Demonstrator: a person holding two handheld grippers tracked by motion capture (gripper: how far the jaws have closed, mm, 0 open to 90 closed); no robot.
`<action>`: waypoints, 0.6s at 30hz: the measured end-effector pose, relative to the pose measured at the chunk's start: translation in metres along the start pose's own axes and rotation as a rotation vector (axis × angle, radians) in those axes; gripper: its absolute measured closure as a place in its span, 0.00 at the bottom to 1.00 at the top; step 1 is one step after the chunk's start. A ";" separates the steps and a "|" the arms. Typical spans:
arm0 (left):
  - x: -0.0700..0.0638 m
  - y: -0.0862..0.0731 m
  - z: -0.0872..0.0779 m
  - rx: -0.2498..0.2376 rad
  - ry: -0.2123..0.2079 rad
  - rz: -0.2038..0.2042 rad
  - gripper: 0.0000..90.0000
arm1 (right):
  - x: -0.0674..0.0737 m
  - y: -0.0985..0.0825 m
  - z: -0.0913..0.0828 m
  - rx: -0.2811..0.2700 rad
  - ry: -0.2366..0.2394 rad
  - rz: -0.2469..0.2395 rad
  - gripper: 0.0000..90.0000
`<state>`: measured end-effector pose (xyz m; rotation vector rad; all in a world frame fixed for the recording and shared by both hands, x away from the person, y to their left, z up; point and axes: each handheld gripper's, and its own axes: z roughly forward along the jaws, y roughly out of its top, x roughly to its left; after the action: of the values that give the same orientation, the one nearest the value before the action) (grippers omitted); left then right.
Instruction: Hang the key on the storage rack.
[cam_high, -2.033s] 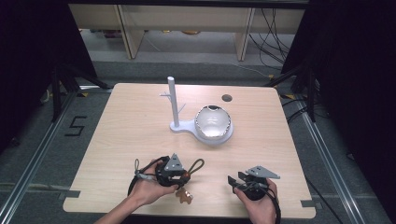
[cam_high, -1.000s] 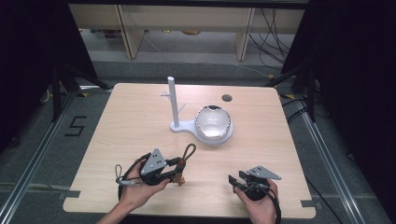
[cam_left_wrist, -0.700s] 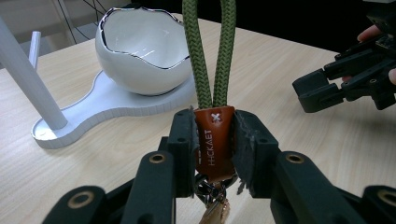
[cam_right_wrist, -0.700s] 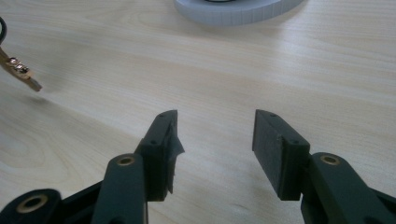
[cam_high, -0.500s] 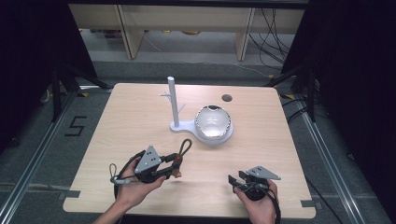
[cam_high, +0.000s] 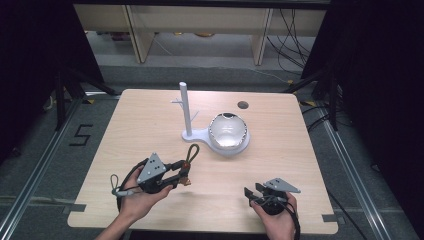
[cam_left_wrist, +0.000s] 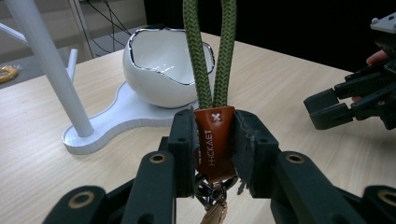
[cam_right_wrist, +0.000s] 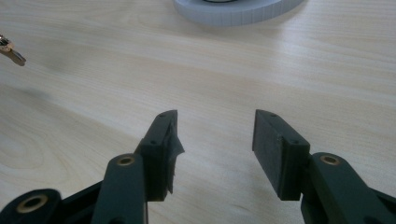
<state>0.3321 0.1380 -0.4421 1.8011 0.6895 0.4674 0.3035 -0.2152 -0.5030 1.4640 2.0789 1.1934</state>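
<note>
My left gripper (cam_high: 181, 172) is shut on a keychain: its pads clamp the brown leather tab (cam_left_wrist: 214, 140). The green rope loop (cam_high: 192, 150) sticks up past the jaws toward the white stand, and a metal clasp (cam_left_wrist: 212, 205) hangs below them. The gripper is held just above the table at the front left. My right gripper (cam_high: 252, 193) stands open at the front right, low over the bare wood, with nothing between its jaws (cam_right_wrist: 215, 135). The left gripper view also catches it at the right edge (cam_left_wrist: 331, 105).
Mid-table stands a white holder: an upright post (cam_high: 184, 107) with short pegs and an egg-shaped bowl (cam_high: 228, 131) on one flat base (cam_left_wrist: 107, 123). A dark round hole (cam_high: 243, 105) lies near the far edge. Shelving and cables sit behind the table.
The left hand has drifted left and turned, so the gripper now points toward the stand with the rope loop raised. The right gripper has stayed put.
</note>
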 end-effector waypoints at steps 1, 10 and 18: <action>0.000 0.000 0.000 -0.003 0.000 -0.001 0.76 | 0.000 0.000 0.000 0.000 -0.001 0.000 0.57; 0.005 0.003 -0.006 -0.021 0.018 0.000 0.76 | 0.000 0.000 0.000 -0.004 0.003 0.001 0.57; 0.009 0.006 -0.010 -0.045 0.028 0.004 0.76 | 0.000 0.000 0.000 -0.008 0.004 0.001 0.57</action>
<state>0.3341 0.1499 -0.4336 1.7575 0.6891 0.5076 0.3031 -0.2151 -0.5026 1.4611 2.0735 1.2044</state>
